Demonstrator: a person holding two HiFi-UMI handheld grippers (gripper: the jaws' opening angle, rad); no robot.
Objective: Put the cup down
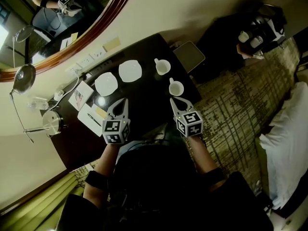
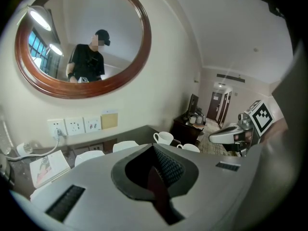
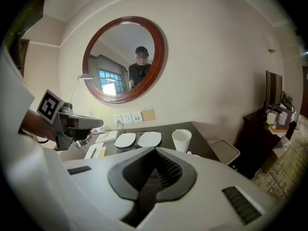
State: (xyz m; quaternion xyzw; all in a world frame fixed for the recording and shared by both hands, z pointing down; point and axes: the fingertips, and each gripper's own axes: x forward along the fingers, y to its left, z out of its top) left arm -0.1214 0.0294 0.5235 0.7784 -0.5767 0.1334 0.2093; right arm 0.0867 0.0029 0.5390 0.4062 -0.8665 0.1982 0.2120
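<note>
Head view, left gripper point(image 1: 123, 101), right gripper point(image 1: 173, 100) closed and empty, cup point(image 1: 176, 87) just beyond right, plate point(image 1: 106, 83) beyond left

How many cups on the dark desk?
2. Near cup just ahead of the right gripper; far cup beyond it, toward the wall. None looks hidden.

We hold both claws out ahead of us, side by side and tilted downward. Our left claw point(image 1: 124, 102) and right claw point(image 1: 173, 102) each have jaws together, gripping nothing.
</note>
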